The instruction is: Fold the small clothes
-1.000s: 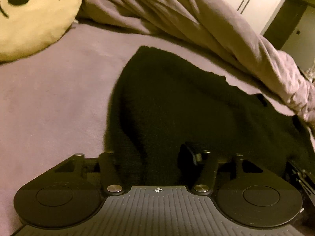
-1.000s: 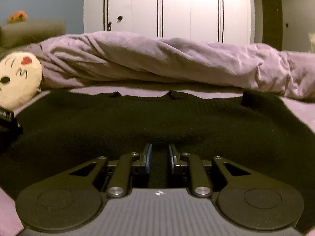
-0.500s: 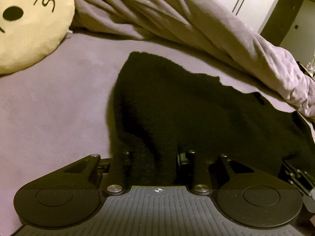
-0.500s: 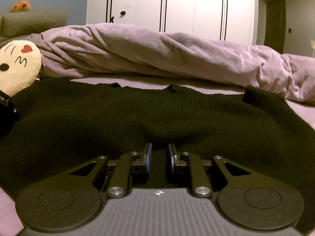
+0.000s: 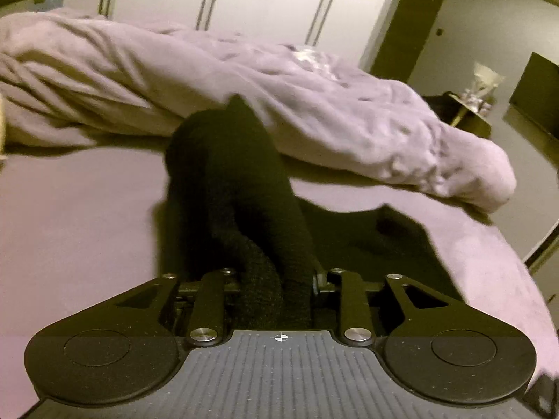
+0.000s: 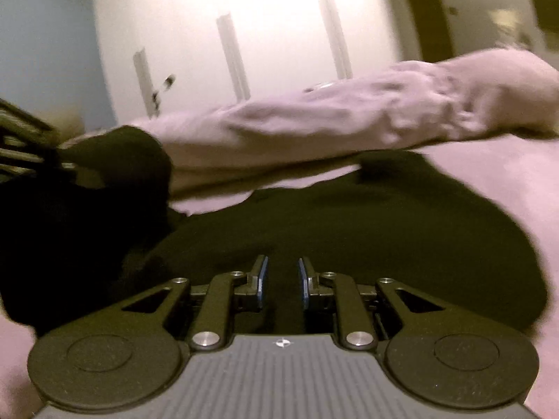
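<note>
Sweater (image 5: 241, 188), flat on the bed (image 5: 80, 209) a second ago, now rises bunched in our left gripper (image 5: 279, 279); our right gripper (image 6: 281, 277) pinches its hem: fold begun.

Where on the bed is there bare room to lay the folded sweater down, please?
Bare sheet lies left of the black sweater, below the rumpled duvet. Another strip runs right of the sweater, under the duvet's end. The middle is crowded: the left gripper holds lifted fabric there.
</note>
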